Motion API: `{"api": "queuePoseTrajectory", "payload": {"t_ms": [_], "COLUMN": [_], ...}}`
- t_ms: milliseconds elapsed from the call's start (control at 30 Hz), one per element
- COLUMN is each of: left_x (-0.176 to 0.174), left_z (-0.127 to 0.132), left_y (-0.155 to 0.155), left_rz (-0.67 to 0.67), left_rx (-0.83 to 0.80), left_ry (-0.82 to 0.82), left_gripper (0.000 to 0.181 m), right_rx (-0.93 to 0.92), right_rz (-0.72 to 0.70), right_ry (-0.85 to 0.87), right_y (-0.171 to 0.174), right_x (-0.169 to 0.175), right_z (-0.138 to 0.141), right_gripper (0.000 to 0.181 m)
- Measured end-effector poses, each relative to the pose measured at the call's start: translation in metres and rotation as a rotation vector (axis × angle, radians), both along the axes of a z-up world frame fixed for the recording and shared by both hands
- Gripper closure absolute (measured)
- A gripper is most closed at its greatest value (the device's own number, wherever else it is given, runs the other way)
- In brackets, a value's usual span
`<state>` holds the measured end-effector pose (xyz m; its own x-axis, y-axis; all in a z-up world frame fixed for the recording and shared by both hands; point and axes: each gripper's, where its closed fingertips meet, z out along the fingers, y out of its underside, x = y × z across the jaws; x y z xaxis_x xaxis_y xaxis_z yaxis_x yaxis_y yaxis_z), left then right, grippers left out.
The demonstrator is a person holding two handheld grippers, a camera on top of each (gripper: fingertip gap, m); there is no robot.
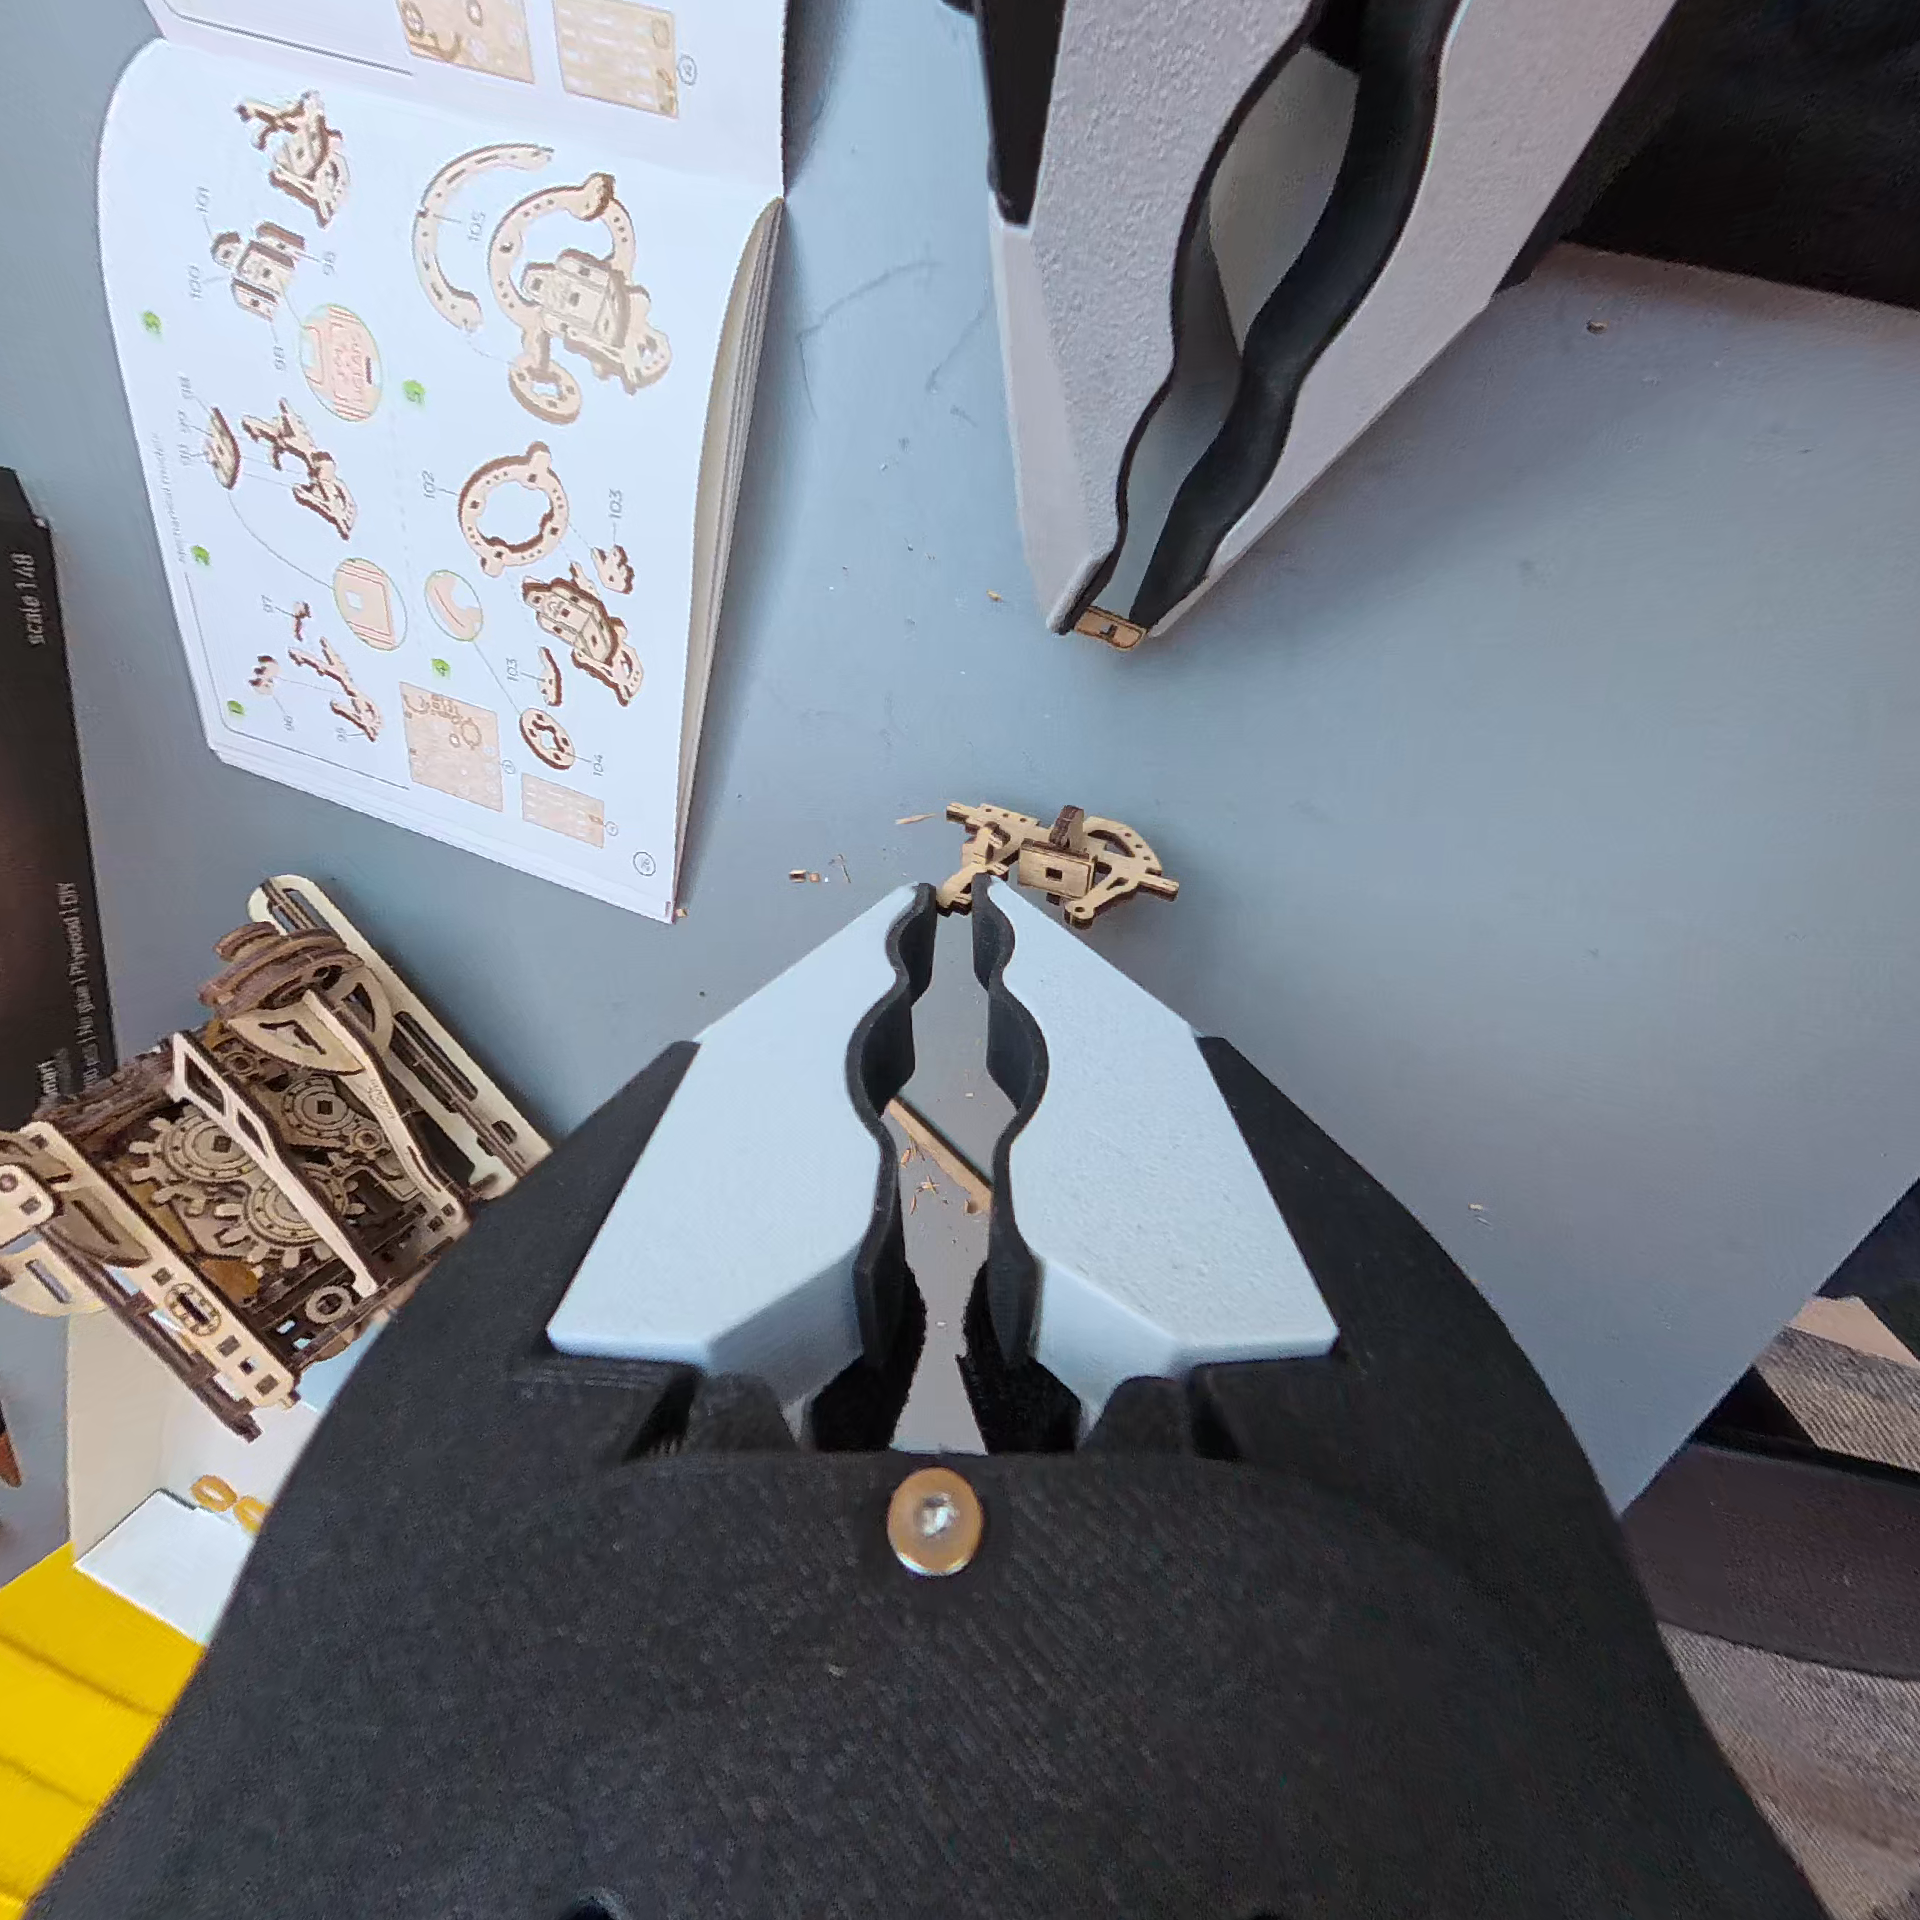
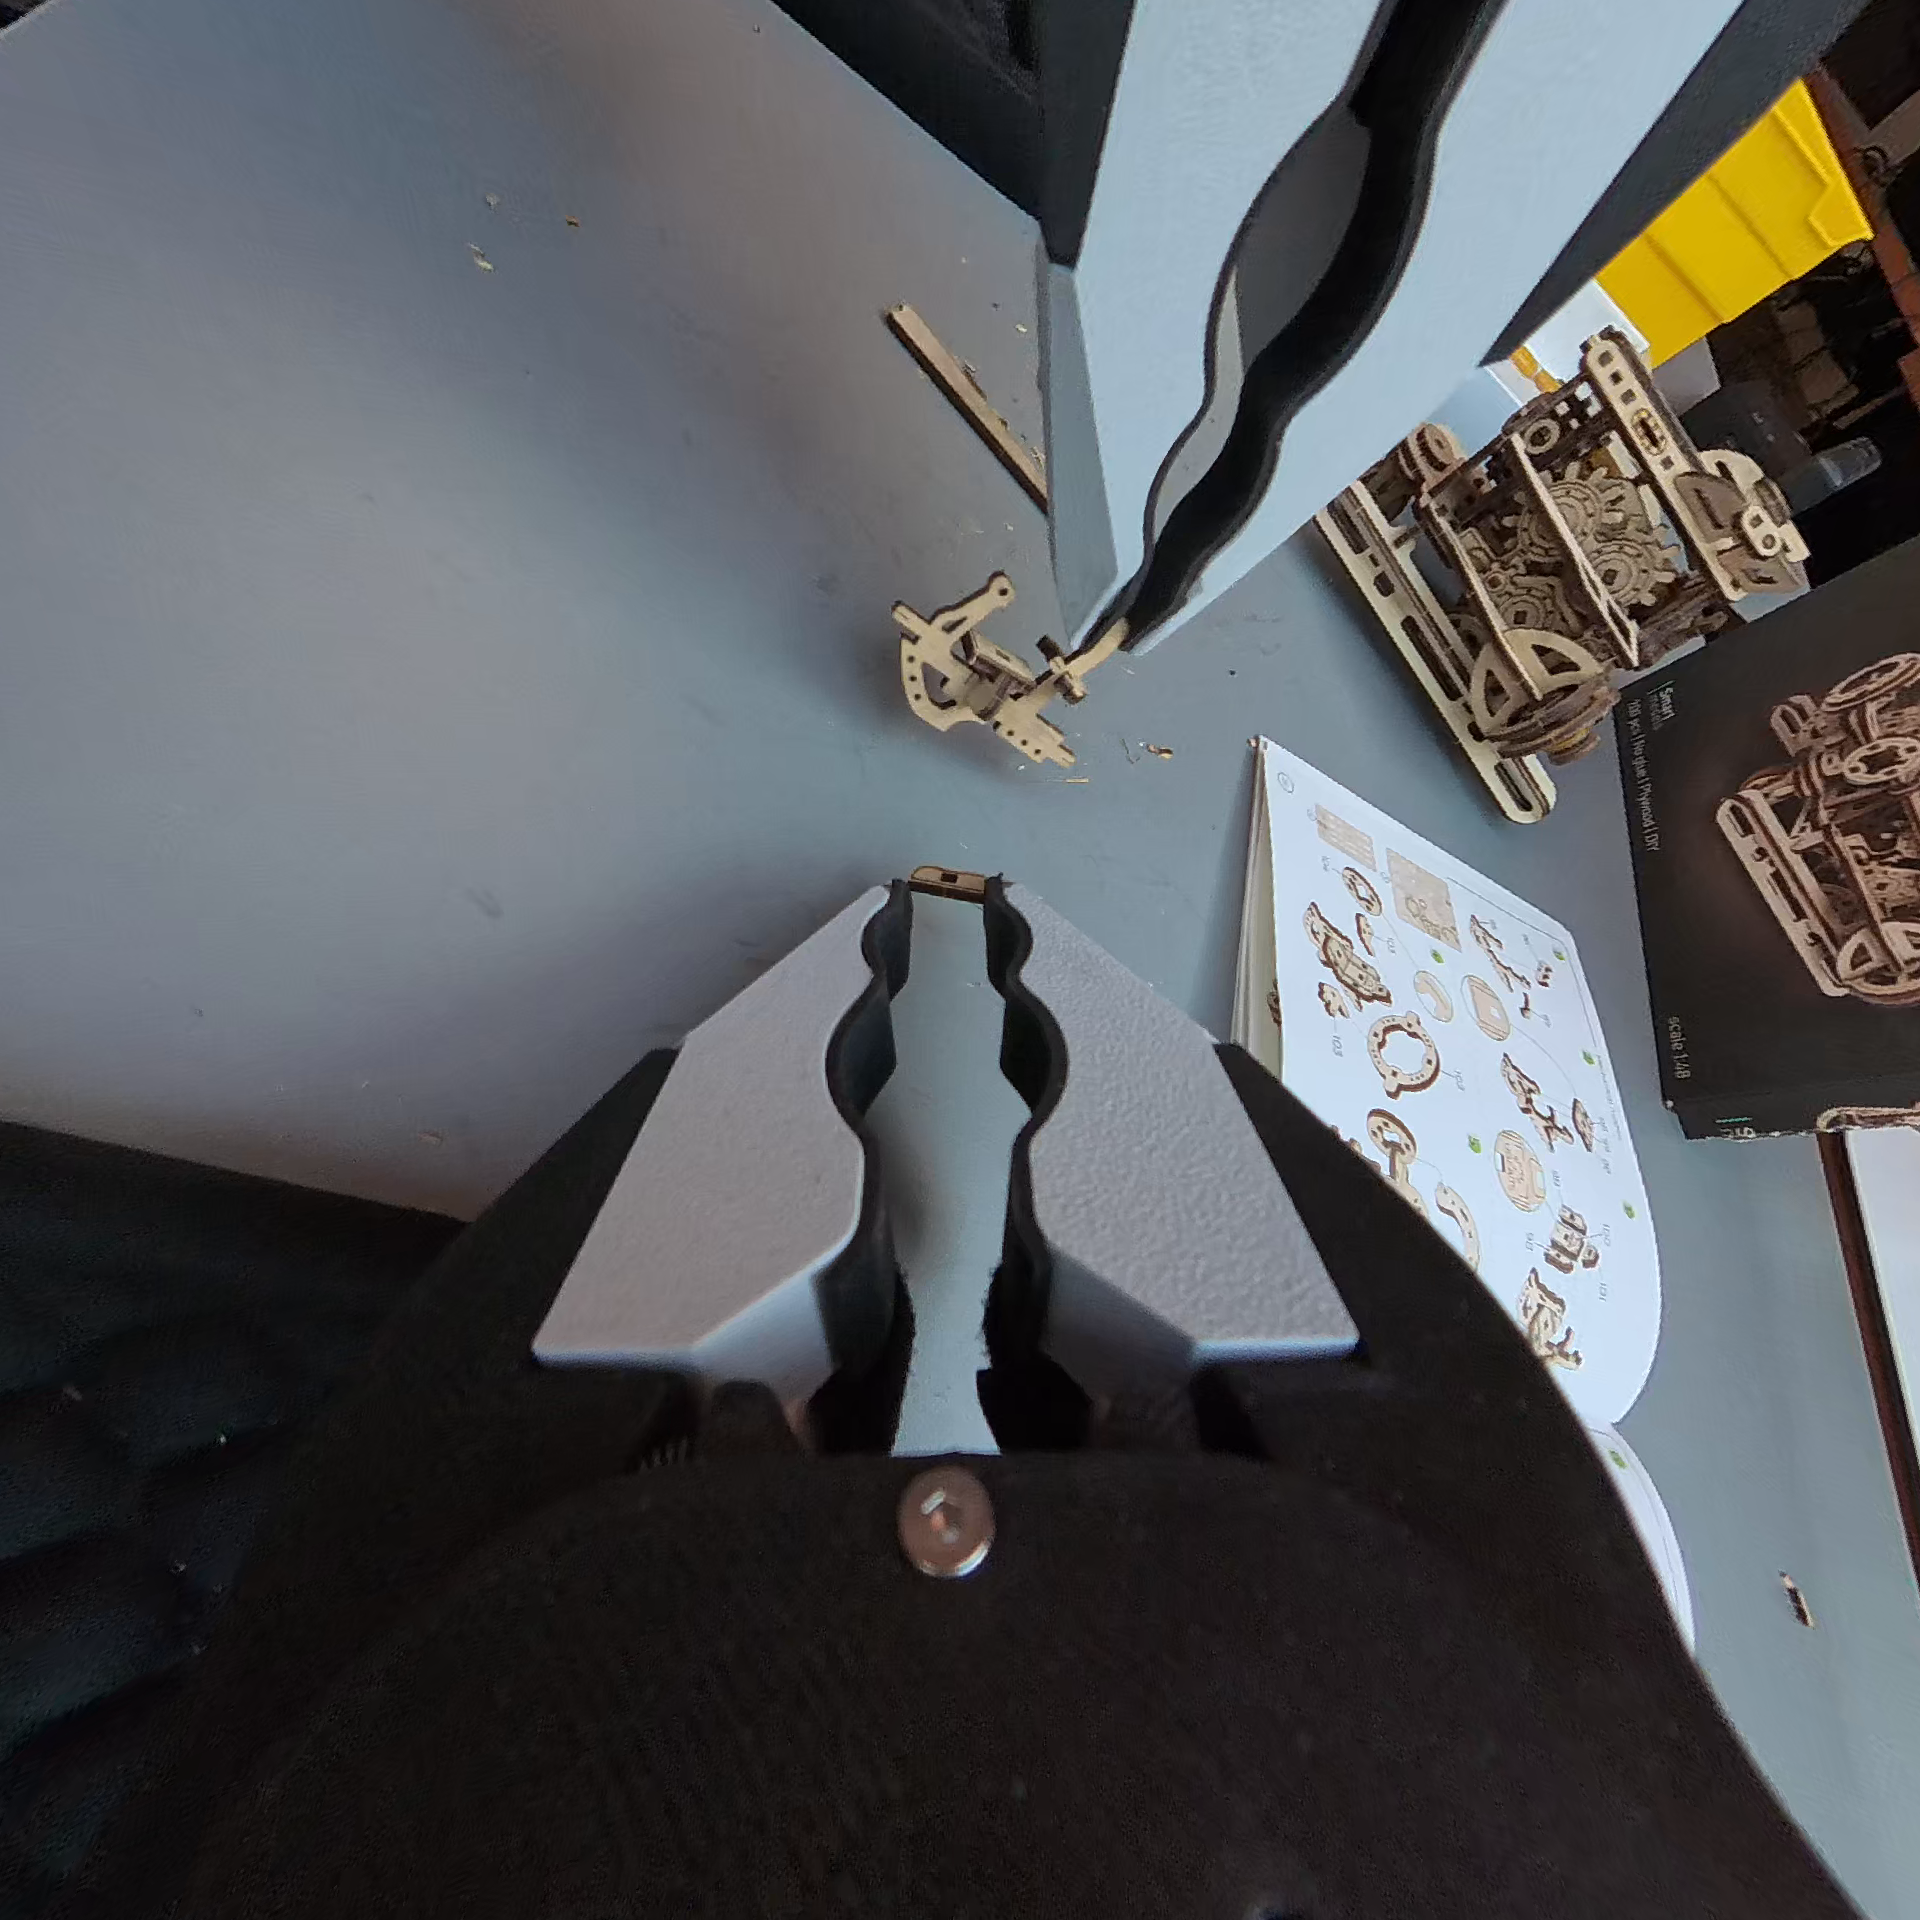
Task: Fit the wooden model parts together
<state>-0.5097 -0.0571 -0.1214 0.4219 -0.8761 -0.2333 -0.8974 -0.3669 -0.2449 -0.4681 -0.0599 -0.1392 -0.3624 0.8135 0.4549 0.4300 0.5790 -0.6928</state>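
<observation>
The small wooden sub-assembly (image 1: 1060, 864), a curved perforated arc joined to a little block and a strut, lies on the grey table (image 1: 1455, 831), which serves here as the landmark surface. The left gripper (image 1: 954, 896) pinches one thin end of this sub-assembly between its tips; from the right wrist view the same pinch shows at the sub-assembly's strut (image 2: 997, 675), with the left gripper (image 2: 1101, 634) coming down from above and its black pads nearly meeting.

Apart from the sub-assembly, the right gripper (image 2: 948, 885) holds a small flat wooden piece (image 2: 948, 883) across its tips, the jaws set narrow around it. In the left wrist view this right gripper (image 1: 1112, 627) hangs beyond the sub-assembly with the flat wooden piece (image 1: 1112, 627) showing at its tips, close above the table.

Wood chips and splinters (image 1: 821, 873) lie scattered just beside the sub-assembly. A thin wooden strip (image 2: 966, 400) lies on the table farther off, beside the left gripper's body.

Farther across the table from the sub-assembly lies an open instruction booklet (image 1: 436, 468) showing part diagrams. Next to it stands a larger built wooden gear model (image 1: 229, 1143) on a slotted base. A black box (image 2: 1787, 883) lies beside the booklet, and a yellow bin (image 2: 1745, 229) sits beyond the gear model.
</observation>
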Motion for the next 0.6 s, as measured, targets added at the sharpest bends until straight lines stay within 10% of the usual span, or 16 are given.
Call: {"api": "queuePoseTrajectory", "payload": {"t_ms": [33,600], "left_x": [0.0,-0.001], "left_z": [0.0,-0.009], "left_y": [-0.001,-0.005], "left_rz": [0.005,0.022], "left_rx": [-0.025,-0.052], "left_ry": [-0.002,0.048], "left_gripper": [0.177,0.177], "right_rx": [0.009,-0.147], "right_rz": [0.003,0.017], "right_ry": [0.001,0.011], "right_y": [-0.001,-0.004], "right_x": [0.0,-0.002], "right_z": [0.0,0.007], "right_gripper": [0.169,0.168]}}
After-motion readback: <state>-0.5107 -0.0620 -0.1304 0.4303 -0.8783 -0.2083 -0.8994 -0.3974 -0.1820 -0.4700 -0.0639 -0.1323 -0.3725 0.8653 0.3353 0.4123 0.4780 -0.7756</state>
